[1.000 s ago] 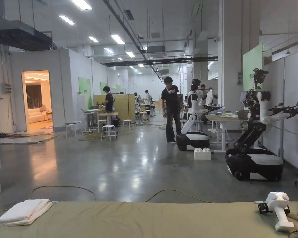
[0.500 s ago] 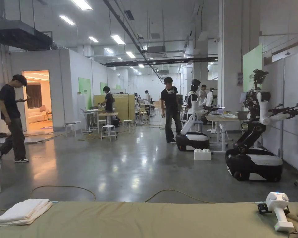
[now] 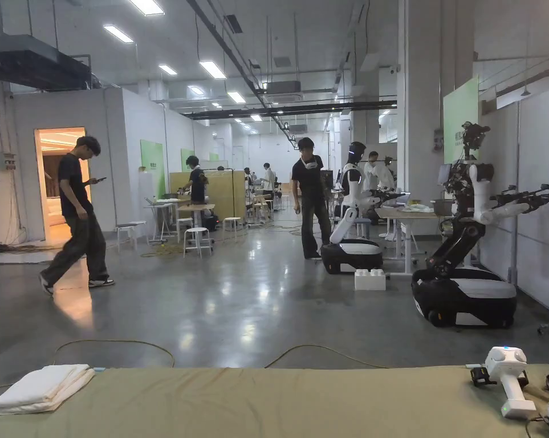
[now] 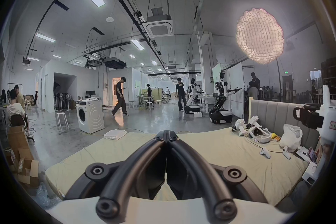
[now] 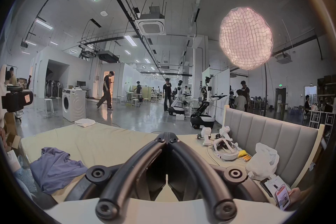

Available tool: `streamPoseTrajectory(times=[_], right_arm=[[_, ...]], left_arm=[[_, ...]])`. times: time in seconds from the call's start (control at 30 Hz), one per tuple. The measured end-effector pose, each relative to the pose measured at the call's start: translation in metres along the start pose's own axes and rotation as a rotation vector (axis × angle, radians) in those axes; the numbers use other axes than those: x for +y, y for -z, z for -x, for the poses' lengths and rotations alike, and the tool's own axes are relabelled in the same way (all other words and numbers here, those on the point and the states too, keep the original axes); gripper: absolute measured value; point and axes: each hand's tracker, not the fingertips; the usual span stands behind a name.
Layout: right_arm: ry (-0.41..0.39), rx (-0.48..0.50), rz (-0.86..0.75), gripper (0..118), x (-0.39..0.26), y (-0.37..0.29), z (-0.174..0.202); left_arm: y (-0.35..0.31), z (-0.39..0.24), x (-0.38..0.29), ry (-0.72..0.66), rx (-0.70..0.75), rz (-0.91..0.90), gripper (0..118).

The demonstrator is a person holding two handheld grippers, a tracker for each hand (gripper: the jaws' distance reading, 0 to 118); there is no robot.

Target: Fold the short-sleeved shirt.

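A crumpled purple short-sleeved shirt lies on the beige bed sheet, low and left in the right gripper view. My right gripper is held above the bed, its black jaws pressed together on nothing, well right of the shirt. In the left gripper view my left gripper hovers over the bare sheet, jaws also closed and empty. The other gripper's body shows at that view's right edge. The head view faces the room, with the bed's far edge along the bottom.
A folded white cloth lies at the bed's far left corner. White controllers, a headset and a plastic bag sit by the grey headboard. A washing machine, wheeled robots and walking people occupy the floor beyond.
A person in black walked in from the left and crossed rightward past the lit doorway. The head camera tilted slightly. The bed and items on it stayed put.
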Motion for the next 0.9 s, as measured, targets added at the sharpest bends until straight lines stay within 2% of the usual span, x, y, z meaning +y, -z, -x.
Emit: streamPoseTrajectory(times=[0.17, 0.23, 0.27, 0.33, 0.43, 0.5, 0.57, 0.6, 0.67, 0.73, 0.77, 0.8, 0.83, 0.9], right_arm=[[0.021, 0.009, 0.003, 0, 0.001, 0.001, -0.004], [-0.067, 0.006, 0.026, 0, 0.0, 0.005, -0.003], [-0.15, 0.024, 0.044, 0, -0.002, 0.007, -0.001], [-0.432, 0.011, 0.057, 0, -0.011, 0.01, 0.007], [-0.989, -0.007, 0.062, 0, -0.044, 0.016, 0.023], [-1.358, 0.034, 0.01, 0, -0.074, 0.014, 0.026], [-1.607, 0.085, -0.041, 0, -0.099, 0.01, 0.025], [-1.665, 0.122, -0.051, 0, -0.108, 0.009, 0.024], [-1.677, 0.153, -0.019, 0, -0.115, 0.007, 0.024], [-1.601, 0.144, -0.012, 0, -0.112, 0.006, 0.026], [-1.509, 0.109, -0.008, 0, -0.106, 0.007, 0.026], [-1.387, 0.077, 0.011, 0, -0.097, 0.009, 0.028], [-1.23, 0.051, 0.047, 0, -0.086, 0.011, 0.029], [-0.844, 0.013, 0.116, 0, -0.063, 0.016, 0.023]], left_arm=[[0.0, 0.001, 0.001, 0.016, -0.005, 0.002, 0], [0.003, 0.001, 0.0, 0.155, -0.022, 0.007, 0], [0.007, -0.003, -0.001, 0.27, -0.041, 0.014, 0], [0.013, -0.006, -0.006, 0.55, -0.012, 0.04, 0], [0.022, -0.013, -0.033, 0.977, -0.036, 0.095, 0], [0.024, -0.017, -0.058, 1.281, -0.034, 0.077, 0], [0.022, -0.022, -0.09, 1.542, -0.072, 0.043, 0], [0.02, -0.024, -0.102, 1.566, -0.136, 0.063, 0], [0.01, -0.027, -0.117, 1.462, -0.269, 0.115, 0], [0.008, -0.031, -0.118, 1.379, -0.272, 0.157, 0], [0.008, -0.032, -0.113, 1.294, -0.233, 0.131, 0], [0.009, -0.03, -0.102, 1.145, -0.195, 0.14, 0], [0.012, -0.028, -0.091, 0.996, -0.168, 0.157, 0], [0.02, -0.016, -0.065, 0.607, -0.084, 0.19, 0]])
